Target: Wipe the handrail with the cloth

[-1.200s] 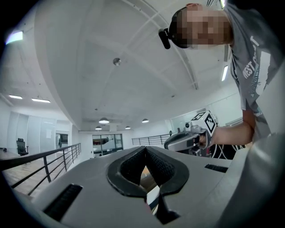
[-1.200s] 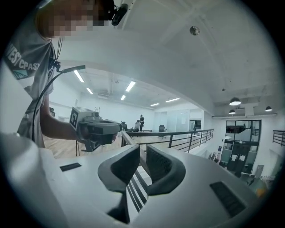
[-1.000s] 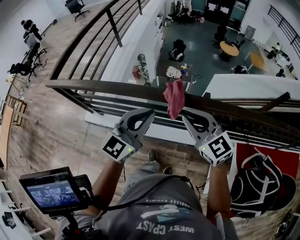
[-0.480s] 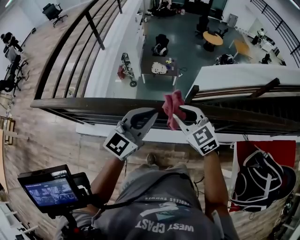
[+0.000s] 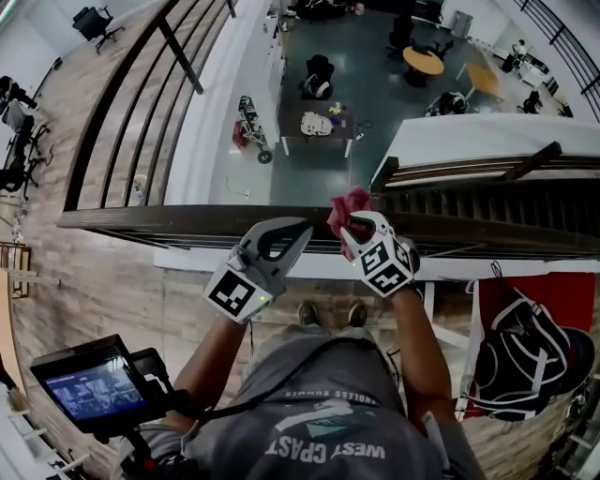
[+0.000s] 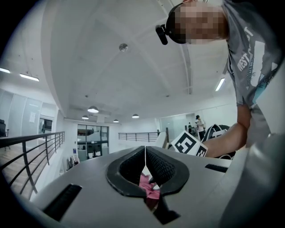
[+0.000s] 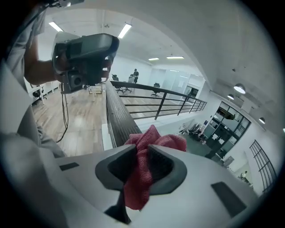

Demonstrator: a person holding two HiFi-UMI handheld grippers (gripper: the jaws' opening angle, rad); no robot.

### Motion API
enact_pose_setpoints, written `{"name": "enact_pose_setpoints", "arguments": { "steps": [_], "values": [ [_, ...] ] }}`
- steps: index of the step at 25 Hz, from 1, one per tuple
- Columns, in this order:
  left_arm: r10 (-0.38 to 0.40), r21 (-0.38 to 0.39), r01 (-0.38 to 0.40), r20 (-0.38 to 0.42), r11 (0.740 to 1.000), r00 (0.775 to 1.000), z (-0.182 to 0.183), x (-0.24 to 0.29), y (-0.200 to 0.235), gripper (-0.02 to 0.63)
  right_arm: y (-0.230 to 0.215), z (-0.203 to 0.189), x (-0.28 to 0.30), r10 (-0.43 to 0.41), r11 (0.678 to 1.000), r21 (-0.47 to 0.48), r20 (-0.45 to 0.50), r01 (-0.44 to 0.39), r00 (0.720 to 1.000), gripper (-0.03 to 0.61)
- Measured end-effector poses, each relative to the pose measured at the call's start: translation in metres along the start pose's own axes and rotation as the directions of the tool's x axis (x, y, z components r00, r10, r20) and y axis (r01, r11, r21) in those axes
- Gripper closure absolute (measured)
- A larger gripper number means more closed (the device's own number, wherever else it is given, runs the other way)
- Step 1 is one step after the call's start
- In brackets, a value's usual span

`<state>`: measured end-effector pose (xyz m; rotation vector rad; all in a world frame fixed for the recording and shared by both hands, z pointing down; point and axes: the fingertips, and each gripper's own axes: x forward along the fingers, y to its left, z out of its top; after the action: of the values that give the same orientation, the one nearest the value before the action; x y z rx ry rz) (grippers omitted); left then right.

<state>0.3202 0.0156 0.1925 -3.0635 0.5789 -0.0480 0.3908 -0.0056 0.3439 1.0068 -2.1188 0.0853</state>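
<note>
Some cloth [image 5: 347,201] hides behind right hand-held gripper [image 5: 354,225].

Pale wooden planks [image 5: 103,281] are covering the upper floor, where a black office chair [image 5: 96,18] is standing. Below, a dark grey floor [image 5: 375,112] is carrying a round wooden table [image 5: 423,60]. Round lamps [image 6: 93,109] and long strip lights [image 6: 29,77] are shining under the white ceiling [image 6: 111,53].
</note>
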Motion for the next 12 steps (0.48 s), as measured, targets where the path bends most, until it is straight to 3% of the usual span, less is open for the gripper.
{"name": "enact_pose_setpoints", "arguments": {
  "steps": [2, 7, 12],
  "values": [
    [0.001, -0.010, -0.001, -0.004, 1.000, 1.000, 0.001, 0.005, 0.000, 0.606, -0.001, -0.001, -0.005, 0.000, 1.000, 0.017, 0.016, -0.001, 1.000, 0.536],
    [-0.040, 0.009, 0.040, -0.014, 0.999, 0.999, 0.007, 0.027, -0.013, 0.606, -0.038, -0.035, -0.035, -0.079, 0.990, 0.121, -0.001, 0.079, 0.997, 0.543],
    [-0.078, 0.000, 0.078, -0.021, 0.997, 0.997, 0.004, 0.060, -0.028, 0.606, -0.102, -0.115, -0.089, -0.224, 0.930, 0.289, -0.047, 0.228, 0.974, 0.543]
  ]
}}
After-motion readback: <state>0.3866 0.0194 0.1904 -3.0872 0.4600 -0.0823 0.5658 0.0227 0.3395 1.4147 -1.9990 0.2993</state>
